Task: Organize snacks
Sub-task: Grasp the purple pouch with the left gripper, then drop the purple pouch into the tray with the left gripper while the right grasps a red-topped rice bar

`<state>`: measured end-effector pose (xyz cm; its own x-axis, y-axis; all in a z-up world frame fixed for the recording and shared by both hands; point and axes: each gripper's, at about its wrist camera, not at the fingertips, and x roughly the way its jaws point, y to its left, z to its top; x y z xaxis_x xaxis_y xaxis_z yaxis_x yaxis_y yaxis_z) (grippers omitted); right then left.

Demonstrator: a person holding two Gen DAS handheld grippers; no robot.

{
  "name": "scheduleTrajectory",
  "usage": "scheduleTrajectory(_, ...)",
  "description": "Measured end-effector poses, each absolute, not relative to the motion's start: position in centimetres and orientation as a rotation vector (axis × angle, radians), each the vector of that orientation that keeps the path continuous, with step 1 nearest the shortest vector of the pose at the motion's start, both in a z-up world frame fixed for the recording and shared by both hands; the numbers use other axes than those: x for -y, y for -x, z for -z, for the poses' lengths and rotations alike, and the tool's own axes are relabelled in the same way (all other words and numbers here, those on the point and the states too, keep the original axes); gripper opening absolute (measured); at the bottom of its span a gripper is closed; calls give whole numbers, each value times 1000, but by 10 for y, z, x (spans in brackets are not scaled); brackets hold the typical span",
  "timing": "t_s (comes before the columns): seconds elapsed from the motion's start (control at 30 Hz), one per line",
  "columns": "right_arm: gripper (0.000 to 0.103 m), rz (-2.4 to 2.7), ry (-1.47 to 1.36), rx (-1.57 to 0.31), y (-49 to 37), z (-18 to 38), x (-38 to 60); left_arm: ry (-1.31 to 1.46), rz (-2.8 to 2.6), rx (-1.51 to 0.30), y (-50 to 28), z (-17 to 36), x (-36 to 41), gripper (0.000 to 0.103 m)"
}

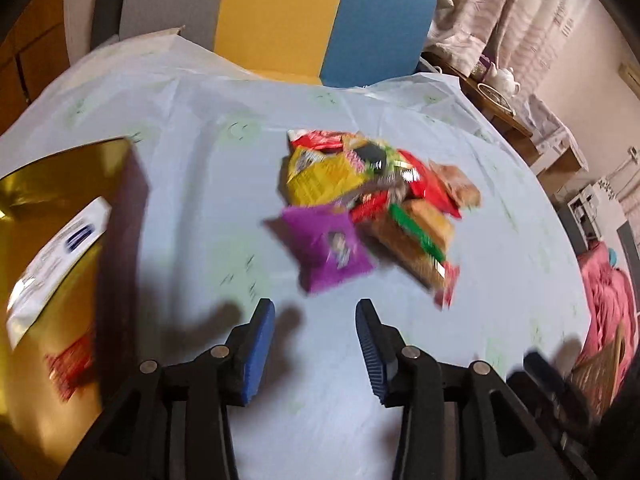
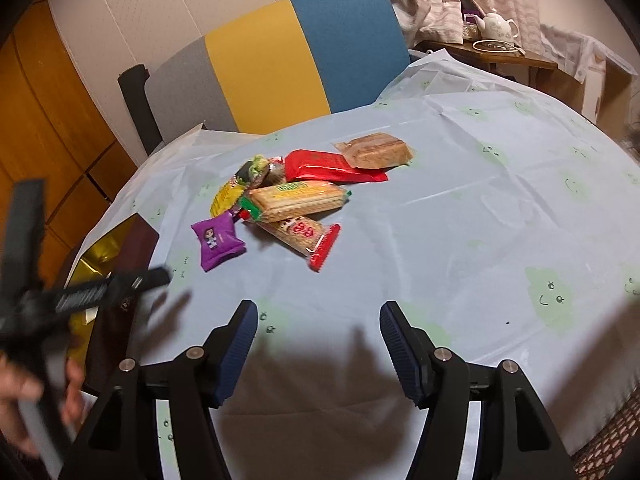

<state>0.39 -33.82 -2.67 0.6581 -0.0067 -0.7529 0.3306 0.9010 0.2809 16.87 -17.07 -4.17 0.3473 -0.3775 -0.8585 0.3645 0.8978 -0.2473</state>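
both grippers, left gripper (image 1: 315, 322) and right gripper (image 2: 318, 326), are hovering apart and empty; next move is picking the purple packet (image 2: 218, 242) for the gold box (image 1: 52, 216).

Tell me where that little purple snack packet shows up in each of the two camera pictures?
Left wrist view: the purple packet lies just right of centre, at the near edge of the snack pile, ahead of the open left gripper.
Right wrist view: the purple packet lies left of centre, at the pile's left end, beyond the open right gripper.
Shared landmark: the grey, yellow and blue chair back behind the table.
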Motion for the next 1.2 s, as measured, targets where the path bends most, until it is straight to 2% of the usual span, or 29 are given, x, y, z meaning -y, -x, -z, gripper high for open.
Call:
scheduleTrajectory(0.07,65,205,-429,-840,-4,28,345,-2,476,-1107,-181,43,184,47)
scheduleTrajectory(0.13,65,214,-436,-840,-4,30,351,-14,471,-1104,-191,46,195,69)
scheduleTrajectory(0.2,65,221,-439,-842,-4,31,356,-15,464,-1106,-203,51,206,73)
scheduleTrajectory(0.3,66,239,-453,-841,-3,33,366,-36,445,-1119,-215,63,217,73)
scheduleTrajectory(0.37,66,246,-469,-843,-2,34,371,-72,400,-1126,-221,74,219,71)
scheduleTrajectory(0.4,66,252,-471,-844,-2,34,373,-68,394,-1131,-221,78,218,65)
scheduleTrajectory(0.43,66,256,-474,-843,-2,35,375,-69,397,-1091,-217,77,214,51)
scheduleTrajectory(0.47,66,257,-480,-843,-3,35,376,-69,414,-1085,-214,76,212,46)
scheduleTrajectory(0.53,66,256,-485,-844,-5,36,376,-58,444,-1084,-207,76,205,42)
scheduleTrajectory(0.8,66,219,-467,-855,-25,31,363,-75,517,-1044,-145,75,173,41)
scheduleTrajectory(0.97,66,157,-354,-878,-60,26,349,-94,545,-1015,-111,73,157,41)
scheduleTrajectory(1.07,73,119,-272,-914,-88,27,342,-74,548,-1015,-97,74,144,41)
scheduleTrajectory(1.2,74,74,-175,-973,-123,39,336,-62,553,-998,-90,75,138,41)
